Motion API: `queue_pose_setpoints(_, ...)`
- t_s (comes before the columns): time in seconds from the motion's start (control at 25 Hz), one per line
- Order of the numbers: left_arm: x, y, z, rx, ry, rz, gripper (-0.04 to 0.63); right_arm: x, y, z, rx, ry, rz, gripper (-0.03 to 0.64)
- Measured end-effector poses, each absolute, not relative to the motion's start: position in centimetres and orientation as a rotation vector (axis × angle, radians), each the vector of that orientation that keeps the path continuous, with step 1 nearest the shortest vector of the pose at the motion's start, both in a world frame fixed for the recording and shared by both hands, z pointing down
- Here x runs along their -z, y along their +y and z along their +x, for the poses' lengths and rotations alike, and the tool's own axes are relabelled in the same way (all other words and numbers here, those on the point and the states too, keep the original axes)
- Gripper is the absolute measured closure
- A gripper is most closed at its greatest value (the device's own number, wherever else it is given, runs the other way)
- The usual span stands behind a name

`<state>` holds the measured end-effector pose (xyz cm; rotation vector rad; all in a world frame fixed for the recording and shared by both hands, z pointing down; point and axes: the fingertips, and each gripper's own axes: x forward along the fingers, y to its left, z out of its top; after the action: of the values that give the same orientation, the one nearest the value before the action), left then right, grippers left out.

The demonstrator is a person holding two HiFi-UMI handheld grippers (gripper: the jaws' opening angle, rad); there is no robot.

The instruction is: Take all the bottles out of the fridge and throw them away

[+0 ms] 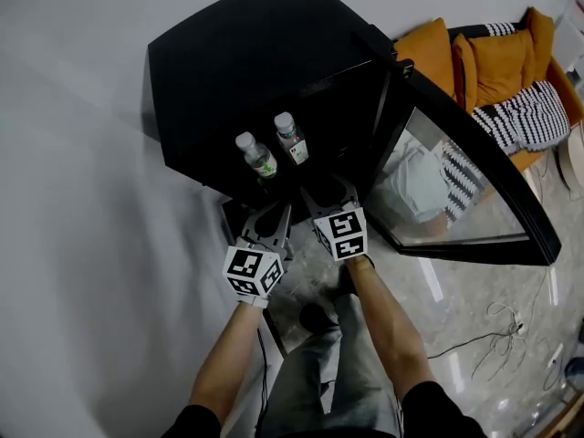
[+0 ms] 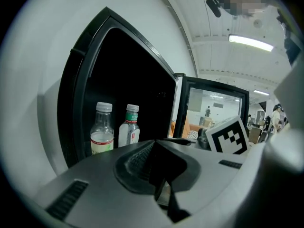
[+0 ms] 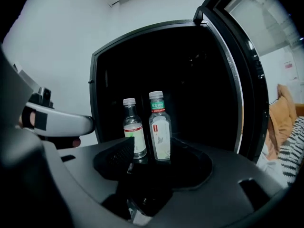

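Two clear plastic bottles stand side by side inside the open black fridge (image 1: 246,71). One has a white cap (image 1: 257,156) (image 2: 102,129) (image 3: 134,129). The other, to its right, has a green collar and a red label (image 1: 291,139) (image 2: 129,127) (image 3: 159,127). My left gripper (image 1: 271,215) (image 2: 154,144) hangs just outside the fridge's front, jaws shut and empty. My right gripper (image 1: 330,190) (image 3: 159,152) is beside it, a little nearer the bottles. It is open with nothing between its jaws, and both bottles stand beyond them.
The fridge's glass door (image 1: 474,181) stands swung wide to the right. A white wall runs along the left. An orange sofa with striped cushions (image 1: 493,62) sits behind the door. Cables (image 1: 493,331) trail on the glossy floor to the right of the person's legs.
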<state>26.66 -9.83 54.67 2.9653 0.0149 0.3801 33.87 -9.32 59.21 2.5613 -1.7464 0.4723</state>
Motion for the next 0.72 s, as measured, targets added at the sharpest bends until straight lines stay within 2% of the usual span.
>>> queue_pose_setpoints(0.4,-55.6,-13.0,29.5,-0.388,-0.076,2.980,0.594,-61.1,-14.2,38.0,-0.458,-1.763,2.547,0.299)
queue_pose_setpoints(0.72,-56.7,-14.9,30.4,-0.403,-0.130,2.973,0.594,-63.0,-18.3,39.8,-0.479,-1.802,2.516,0.272)
